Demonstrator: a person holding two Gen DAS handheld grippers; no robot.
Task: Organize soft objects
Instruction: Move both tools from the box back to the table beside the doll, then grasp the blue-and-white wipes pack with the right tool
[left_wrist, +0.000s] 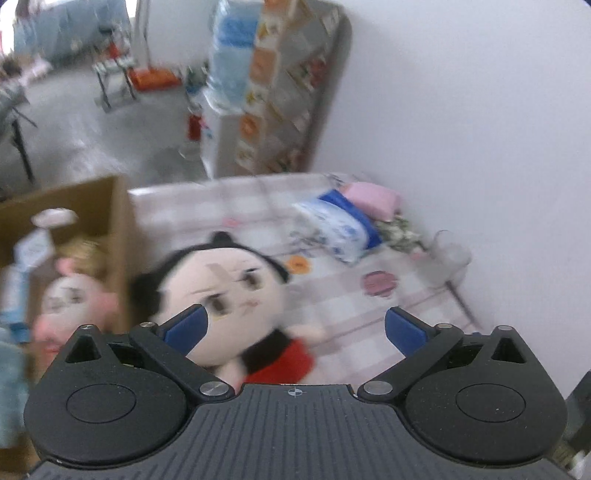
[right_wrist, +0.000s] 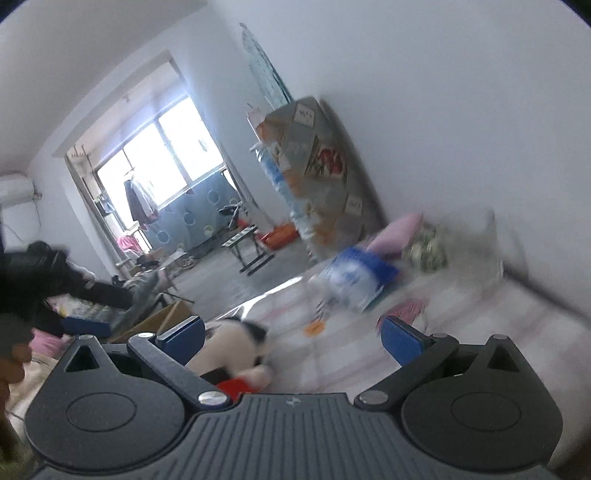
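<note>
blue-padded fingers of the left gripper (left_wrist: 293, 328) stand spread wide with nothing pressed between them. just ahead of its left finger lies a soft plush doll with a black hair bun, a pale round face and a red garment (left_wrist: 236, 295), resting on a counter covered in pale pink checked cloth (left_wrist: 332, 306); the doll sits toward the left side of the gap and whether the finger touches it cannot be told through the blur. left of the gripper stands an open brown cardboard box (left_wrist: 107, 206), and inside it is a second plush doll with a pale face and pink ears (left_wrist: 74, 295). farther ahead and to the right, well apart from the gripper, lie a blue-and-white patterned soft pack (left_wrist: 340, 229) and a pink cushion (left_wrist: 373, 197) just beside it, near the white wall.

the right gripper (right_wrist: 291, 338) is also open, its blue pads apart and empty. the same plush doll (right_wrist: 236, 343) lies just ahead of its left finger on the checked counter (right_wrist: 498, 332). farther ahead to the right sit the blue-and-white pack (right_wrist: 354, 280) and the pink cushion (right_wrist: 400, 230). the cardboard box (right_wrist: 166, 317) shows ahead on the left.
</note>
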